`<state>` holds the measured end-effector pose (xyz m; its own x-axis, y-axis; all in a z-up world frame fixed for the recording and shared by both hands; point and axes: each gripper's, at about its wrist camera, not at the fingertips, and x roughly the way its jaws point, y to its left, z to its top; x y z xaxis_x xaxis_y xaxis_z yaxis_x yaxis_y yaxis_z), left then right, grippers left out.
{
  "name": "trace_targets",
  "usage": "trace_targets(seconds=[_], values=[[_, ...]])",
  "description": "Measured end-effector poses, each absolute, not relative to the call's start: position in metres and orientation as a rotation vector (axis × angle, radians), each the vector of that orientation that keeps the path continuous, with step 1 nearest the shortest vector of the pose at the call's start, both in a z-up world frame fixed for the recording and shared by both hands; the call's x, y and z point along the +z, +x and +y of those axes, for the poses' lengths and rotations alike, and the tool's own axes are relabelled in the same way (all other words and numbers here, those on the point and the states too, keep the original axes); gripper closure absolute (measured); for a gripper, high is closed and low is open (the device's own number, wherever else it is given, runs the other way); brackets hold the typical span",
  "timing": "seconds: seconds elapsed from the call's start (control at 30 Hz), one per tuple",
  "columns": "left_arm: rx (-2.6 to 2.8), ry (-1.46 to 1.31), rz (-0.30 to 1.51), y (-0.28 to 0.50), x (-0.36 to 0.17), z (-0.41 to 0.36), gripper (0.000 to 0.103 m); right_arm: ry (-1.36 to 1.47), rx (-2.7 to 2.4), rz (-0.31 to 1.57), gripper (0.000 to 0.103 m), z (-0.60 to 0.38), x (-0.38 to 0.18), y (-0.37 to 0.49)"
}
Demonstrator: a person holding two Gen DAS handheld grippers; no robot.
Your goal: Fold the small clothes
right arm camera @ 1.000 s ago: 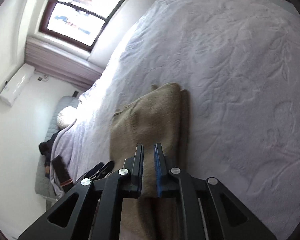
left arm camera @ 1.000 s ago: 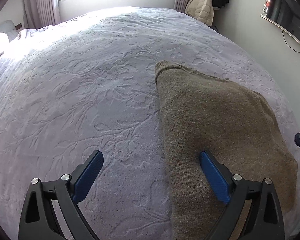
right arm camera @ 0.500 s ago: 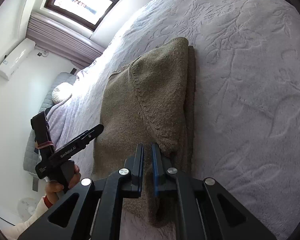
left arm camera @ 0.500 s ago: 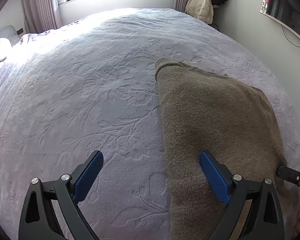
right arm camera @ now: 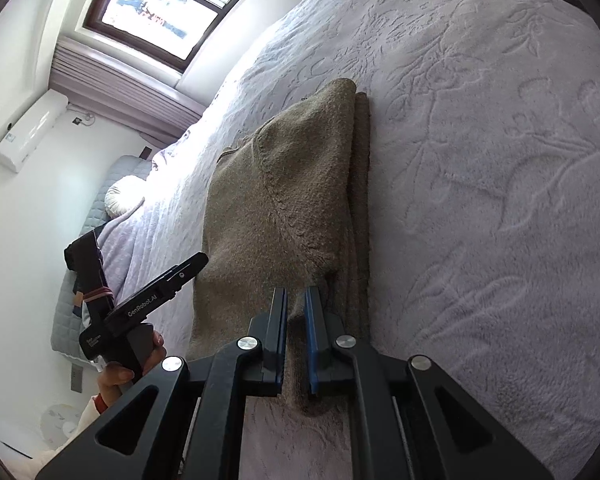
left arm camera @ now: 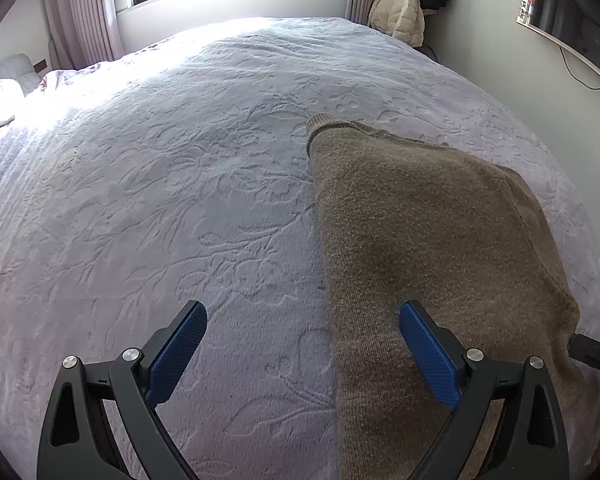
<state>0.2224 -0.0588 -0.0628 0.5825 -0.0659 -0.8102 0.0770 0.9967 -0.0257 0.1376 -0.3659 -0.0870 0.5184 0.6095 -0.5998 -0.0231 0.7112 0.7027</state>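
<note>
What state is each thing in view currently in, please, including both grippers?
Left gripper: open, holding nothing, one finger over the sweater's near edge.
Right gripper: shut on the sweater's near edge.
Sweater: folded in layers, lying flat on the bed.
Bed cover: spread out, mostly smooth.
Curtains: drawn back from the window.
Jackets: hanging in the corner.

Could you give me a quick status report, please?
Left tongs open over the sweater's edge. Right tongs shut on sweater, partly folded on the bed. Nothing in the way.
</note>
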Motion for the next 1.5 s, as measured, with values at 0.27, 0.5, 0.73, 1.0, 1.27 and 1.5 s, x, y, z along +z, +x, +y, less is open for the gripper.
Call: trace_targets(seconds=[0.27, 0.5, 0.73, 1.0, 1.27, 1.5], values=[[-0.120, -0.020, 0.953, 0.210, -0.064, -0.051, 0.005, 0.712, 0.375, 0.979, 0.079, -0.380, -0.097, 0.129], [-0.206, -0.069, 0.995, 0.199, -0.061, -0.047, 0.005, 0.746, 0.383, 0.962, 0.078, -0.386, -0.105, 0.128], [-0.303, -0.049, 0.995, 0.185, -0.060, -0.056, 0.005, 0.747, 0.388, 0.943, 0.075, -0.382, -0.112, 0.129], [-0.293, -0.022, 1.033, 0.184, -0.072, -0.059, 0.005, 0.737, 0.385, 0.943, 0.074, -0.378, -0.113, 0.132], [-0.257, -0.004, 1.012, 0.181, -0.075, -0.056, 0.000, 0.710, 0.386, 0.931, 0.068, -0.371, -0.111, 0.129], [-0.259, 0.005, 1.032, 0.180, -0.080, -0.055, 0.000, 0.666, 0.436, 0.912, 0.039, -0.356, -0.103, 0.128]])
